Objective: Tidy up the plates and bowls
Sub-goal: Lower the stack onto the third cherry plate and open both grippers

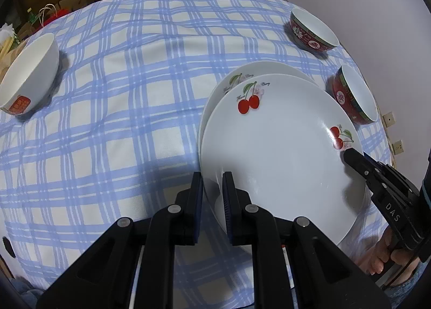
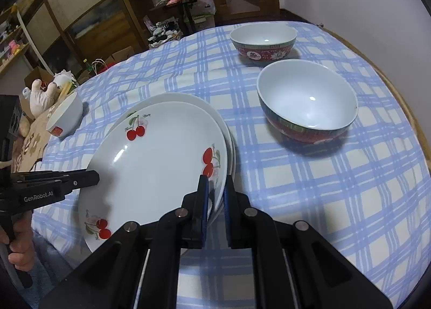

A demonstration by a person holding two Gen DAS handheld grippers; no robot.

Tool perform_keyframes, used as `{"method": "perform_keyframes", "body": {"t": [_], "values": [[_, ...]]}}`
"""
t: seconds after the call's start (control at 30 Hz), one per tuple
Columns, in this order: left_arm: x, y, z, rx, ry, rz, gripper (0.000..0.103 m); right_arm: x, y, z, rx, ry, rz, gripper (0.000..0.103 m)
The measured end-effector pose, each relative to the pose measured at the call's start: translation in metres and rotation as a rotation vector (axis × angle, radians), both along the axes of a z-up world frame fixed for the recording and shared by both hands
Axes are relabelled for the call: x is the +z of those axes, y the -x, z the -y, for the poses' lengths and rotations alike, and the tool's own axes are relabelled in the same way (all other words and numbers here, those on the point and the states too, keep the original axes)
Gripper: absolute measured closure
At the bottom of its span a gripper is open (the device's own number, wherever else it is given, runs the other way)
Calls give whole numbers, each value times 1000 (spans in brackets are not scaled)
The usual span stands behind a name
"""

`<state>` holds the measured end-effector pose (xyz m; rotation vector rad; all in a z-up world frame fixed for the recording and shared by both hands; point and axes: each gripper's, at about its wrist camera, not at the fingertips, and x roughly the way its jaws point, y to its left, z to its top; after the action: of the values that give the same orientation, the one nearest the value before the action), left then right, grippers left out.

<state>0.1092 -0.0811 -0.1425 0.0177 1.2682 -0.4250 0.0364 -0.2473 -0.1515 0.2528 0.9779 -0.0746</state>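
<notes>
Left gripper jaws pinch the near-left rim of the top cherry plate; right gripper jaws pinch its opposite rim. It overlaps a second cherry plate under it, both near the table front edge. Just right of the plates: a red bowl, close, crowding that side. Another red bowl farther back. A white bowl sits well apart at the left edge. Checked cloth between the white bowl and the plates is open. Shelves beyond the far edge.
</notes>
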Motion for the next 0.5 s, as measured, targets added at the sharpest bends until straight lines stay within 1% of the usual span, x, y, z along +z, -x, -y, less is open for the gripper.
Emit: {"method": "perform_keyframes", "body": {"t": [0.17,0.23,0.33,0.5], "values": [[-2,-4,-2,15,16,-5,89,-1,-1,3,-15,-6,2,92],[-3,-3,-1,13,11,-6,89,-1,-1,4,-20,-4,-1,92],[-3,-3,0,5,-13,19,89,-5,-1,8,-30,-22,-13,92],[-5,-4,0,4,-3,4,86,-7,-2,10,-37,-40,-20,92]]}}
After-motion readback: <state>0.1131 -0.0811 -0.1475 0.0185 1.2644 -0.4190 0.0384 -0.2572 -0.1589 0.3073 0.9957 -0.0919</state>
